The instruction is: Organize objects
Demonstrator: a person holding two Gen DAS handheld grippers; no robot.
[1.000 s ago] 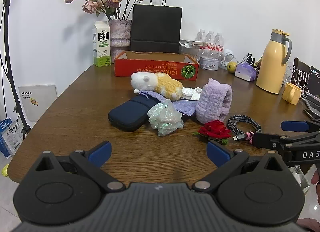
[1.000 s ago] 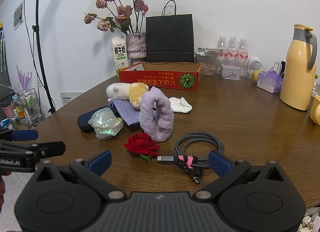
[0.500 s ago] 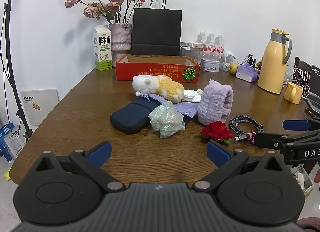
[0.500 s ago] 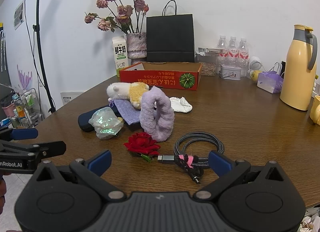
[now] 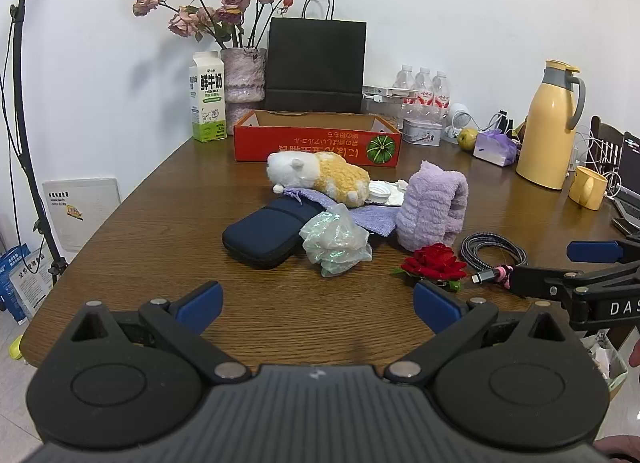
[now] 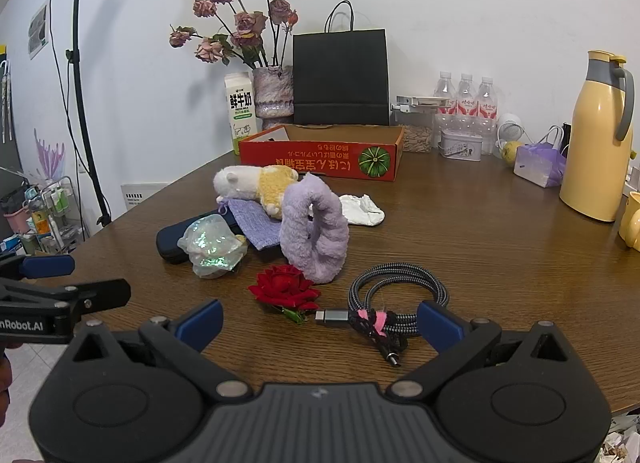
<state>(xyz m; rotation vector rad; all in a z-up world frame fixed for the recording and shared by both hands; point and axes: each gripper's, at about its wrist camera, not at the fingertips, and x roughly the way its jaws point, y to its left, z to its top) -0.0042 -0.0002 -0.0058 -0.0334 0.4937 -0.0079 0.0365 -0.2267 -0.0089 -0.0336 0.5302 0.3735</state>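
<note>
Nothing sorted: left tool [image 5: 316, 301] and right tool [image 6: 320, 321] both spread, empty; red cardboard box [image 5: 316, 143] looks empty.

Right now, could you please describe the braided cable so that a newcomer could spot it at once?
Start at the red cardboard box at the back of the brown wooden table, then come forward past the fluffy lilac towel. The coiled grey braided cable lies beside the red fabric rose, alone in having a pink tie.
</note>
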